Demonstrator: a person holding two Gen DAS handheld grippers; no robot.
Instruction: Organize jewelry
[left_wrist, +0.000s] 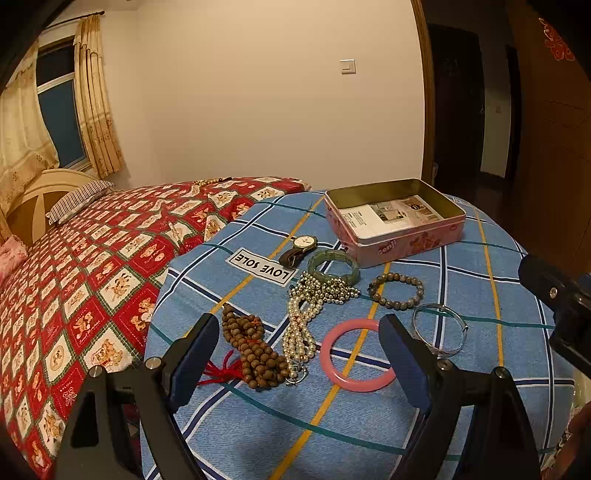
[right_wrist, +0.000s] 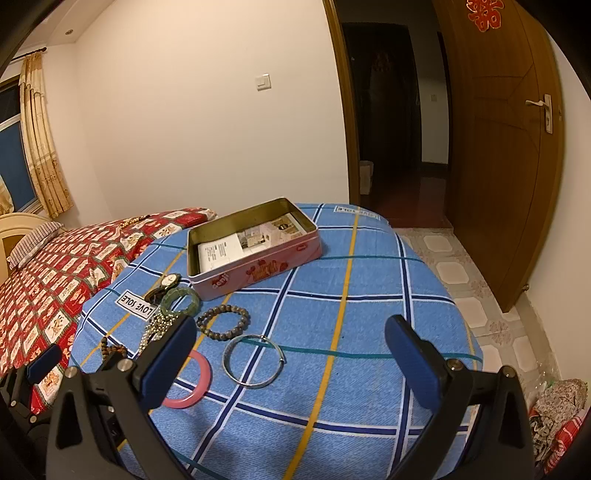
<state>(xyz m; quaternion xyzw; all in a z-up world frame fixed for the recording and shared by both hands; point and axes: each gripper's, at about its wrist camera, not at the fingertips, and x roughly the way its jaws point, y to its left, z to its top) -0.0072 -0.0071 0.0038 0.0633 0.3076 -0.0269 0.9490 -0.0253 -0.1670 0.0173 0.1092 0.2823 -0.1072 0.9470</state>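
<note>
So nothing's been picked up yet: the left gripper (left_wrist: 299, 354) and right gripper (right_wrist: 291, 363) both hang over the blue checked blanket (left_wrist: 369, 435) with jaws spread wide and empty. All the jewelry sits loose on the blanket at about 7 o'clock from the pink tin (left_wrist: 397, 221), which is open with only a paper in it. I'd guess the pink bangle (left_wrist: 357, 355) and silver bangle (right_wrist: 255, 362) are stiff, light and a bit slippery, so pinch across the rim. The pearl necklace (left_wrist: 300, 332) and brown bead string (left_wrist: 253, 347) look floppy and tangly, so better to grab the thick bunch in the middle. The watch (left_wrist: 300, 248), green bracelet (left_wrist: 333, 266) and grey bead bracelet (left_wrist: 396, 291) sit closest to the tin. The left view shows the whole pile, while the right view hides most of the pearls behind a finger, but shows the bare stretch of blanket at 3 o'clock and the floor beyond.
</note>
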